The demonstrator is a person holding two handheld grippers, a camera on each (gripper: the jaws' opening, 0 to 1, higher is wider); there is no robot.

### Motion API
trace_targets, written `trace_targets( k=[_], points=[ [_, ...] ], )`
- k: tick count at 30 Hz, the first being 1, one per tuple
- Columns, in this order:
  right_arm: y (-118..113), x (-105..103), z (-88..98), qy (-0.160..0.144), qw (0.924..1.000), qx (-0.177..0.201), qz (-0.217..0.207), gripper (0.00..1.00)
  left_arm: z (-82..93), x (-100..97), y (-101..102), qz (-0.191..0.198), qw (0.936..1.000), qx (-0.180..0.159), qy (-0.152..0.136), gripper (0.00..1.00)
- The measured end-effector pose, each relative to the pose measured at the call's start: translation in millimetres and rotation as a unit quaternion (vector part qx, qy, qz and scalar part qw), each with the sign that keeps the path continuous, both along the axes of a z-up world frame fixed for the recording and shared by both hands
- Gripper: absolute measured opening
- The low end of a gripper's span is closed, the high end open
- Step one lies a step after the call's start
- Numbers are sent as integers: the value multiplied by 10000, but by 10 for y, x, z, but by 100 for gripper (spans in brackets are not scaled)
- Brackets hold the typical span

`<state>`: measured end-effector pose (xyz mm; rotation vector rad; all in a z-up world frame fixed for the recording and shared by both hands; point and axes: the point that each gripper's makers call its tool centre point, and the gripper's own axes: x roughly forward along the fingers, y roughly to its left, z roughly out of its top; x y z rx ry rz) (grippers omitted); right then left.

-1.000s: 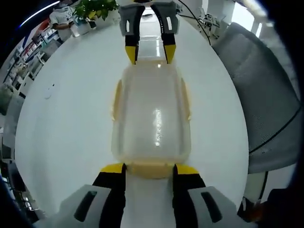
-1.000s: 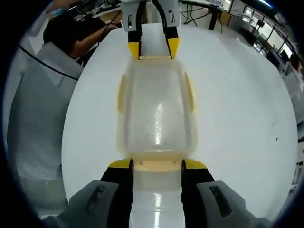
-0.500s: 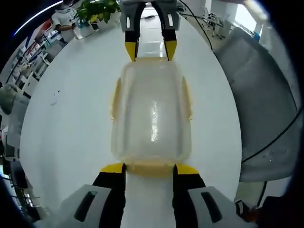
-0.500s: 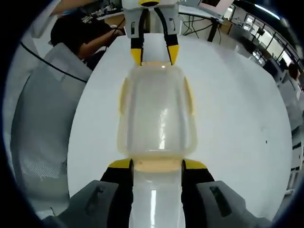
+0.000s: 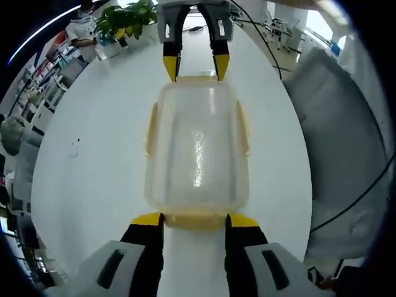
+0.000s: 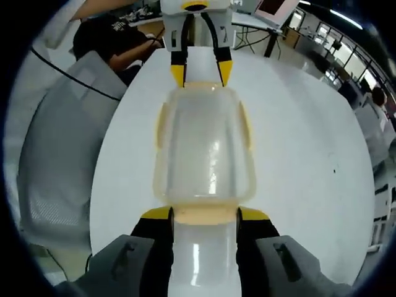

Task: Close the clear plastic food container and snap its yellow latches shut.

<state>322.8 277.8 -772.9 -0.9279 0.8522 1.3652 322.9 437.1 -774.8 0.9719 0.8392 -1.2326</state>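
Note:
A clear plastic food container (image 5: 197, 148) with its lid on stretches lengthwise between my two grippers over the white table (image 5: 86, 161). Pale yellow latches (image 5: 150, 127) lie along its long sides. My left gripper (image 5: 195, 219) is shut on the near end latch, one yellow-tipped jaw at each side of it. The right gripper (image 5: 195, 67) grips the far end. In the right gripper view the container (image 6: 204, 148) runs away from my right gripper (image 6: 205, 215), which clamps its own end latch, and the left gripper (image 6: 201, 73) holds the opposite end.
A grey mesh chair (image 5: 346, 142) stands at the table's right edge in the left gripper view, with a potted plant (image 5: 127, 18) at the far end. In the right gripper view a grey chair (image 6: 62, 142) and a person in a dark shirt (image 6: 105, 40) are at the left.
The table and room have slid and shrunk around the container, so both cameras moved. The container keeps the same place between the two grippers.

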Motion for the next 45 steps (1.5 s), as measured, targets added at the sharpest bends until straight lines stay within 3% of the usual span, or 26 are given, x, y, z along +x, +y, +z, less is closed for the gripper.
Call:
trace_targets(
  k=[26,39,45],
  points=[
    [-1152,19,-8,36,9999,-48,-154,35,-10,44,-1156,-144,9998,88,42,32],
    [-1533,9,-67,64,9997,-72,-244,35,-27,56,-1527,-158,9997,115,161,32],
    [-1556,10,-93,60,9997,-68,-212,35,-50,43,-1551,-172,9995,181,180,32]
  ],
)
